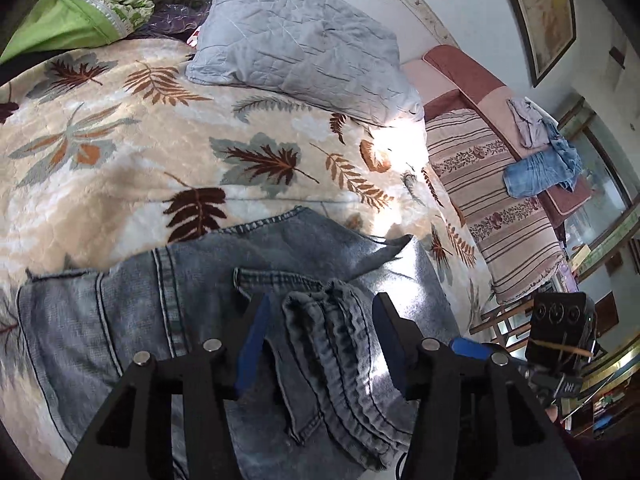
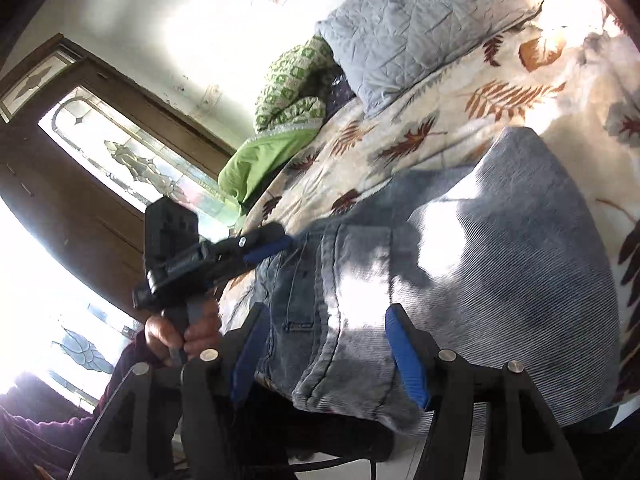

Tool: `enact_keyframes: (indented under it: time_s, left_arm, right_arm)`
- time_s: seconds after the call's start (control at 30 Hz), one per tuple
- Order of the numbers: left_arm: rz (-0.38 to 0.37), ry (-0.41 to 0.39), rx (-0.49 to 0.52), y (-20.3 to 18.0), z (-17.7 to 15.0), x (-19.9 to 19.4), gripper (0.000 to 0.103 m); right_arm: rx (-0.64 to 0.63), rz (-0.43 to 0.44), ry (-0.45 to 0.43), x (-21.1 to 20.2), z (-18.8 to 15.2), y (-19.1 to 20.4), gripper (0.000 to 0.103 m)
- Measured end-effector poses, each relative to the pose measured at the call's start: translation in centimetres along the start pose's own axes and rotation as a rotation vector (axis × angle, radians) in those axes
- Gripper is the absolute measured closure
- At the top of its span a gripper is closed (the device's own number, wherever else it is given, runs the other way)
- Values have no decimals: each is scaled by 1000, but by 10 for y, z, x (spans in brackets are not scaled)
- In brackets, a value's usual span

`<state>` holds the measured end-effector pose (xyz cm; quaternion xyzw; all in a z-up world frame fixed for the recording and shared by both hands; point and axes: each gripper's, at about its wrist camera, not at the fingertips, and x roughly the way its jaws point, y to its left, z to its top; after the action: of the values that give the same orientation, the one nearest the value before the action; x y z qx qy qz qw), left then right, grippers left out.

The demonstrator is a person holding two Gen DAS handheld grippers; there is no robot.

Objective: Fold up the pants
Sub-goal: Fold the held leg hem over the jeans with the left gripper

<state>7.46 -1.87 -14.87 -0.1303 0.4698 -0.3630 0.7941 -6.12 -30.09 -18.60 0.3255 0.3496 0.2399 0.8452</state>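
Faded blue jeans (image 1: 200,288) lie on a leaf-patterned blanket (image 1: 120,152) on the bed. My left gripper (image 1: 320,308) is open, its blue-padded jaws either side of a bunched fold of denim (image 1: 336,344). In the right wrist view the jeans (image 2: 500,264) hang over the bed edge. My right gripper (image 2: 324,316) is open, its jaws astride the waistband edge (image 2: 332,360). The left gripper also shows in the right wrist view (image 2: 276,240), touching the jeans.
A grey-blue quilted pillow (image 1: 304,48) and a green patterned quilt (image 1: 100,8) lie at the bed's head. A striped sofa (image 1: 500,208) with other clothes (image 1: 540,160) stands to the right. A wooden door with glass (image 2: 120,152) is to the left.
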Motion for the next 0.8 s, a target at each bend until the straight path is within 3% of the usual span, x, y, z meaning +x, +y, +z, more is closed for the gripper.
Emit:
enact_keyframes:
  time_s: [0.07,0.13,0.23,0.4,0.53,0.6,0.7,0.8]
  left_arm:
    - [-14,2,-30,-5,-13,-2,41]
    - [22,26,-61,-10,-25,4,35]
    - [33,87,-140,-11,-36,24,33]
    - [84,70,-170,-15,-29,49,28]
    - [126,72,-121,-27,-24,60,28]
    - [118,63,-72,-38,-24,59,34]
    - [194,72,15,-52,-25,61,46]
    - [215,101,-11,-45,-23,70,62]
  right_arm:
    - [-8,-48,-31,-7,8,-2,40]
    - [-5,-111,-56,-15,24,-7,40]
    - [-18,-183,-80,-19,52,-14,40]
    - [-16,-188,-173,-21,84,-32,40]
    - [42,-198,-134,-12,86,-46,40]
    - [9,-207,-143,-13,86,-44,40]
    - [37,-225,-155,-19,87,-57,40]
    - [116,-237,-156,-26,88,-76,40]
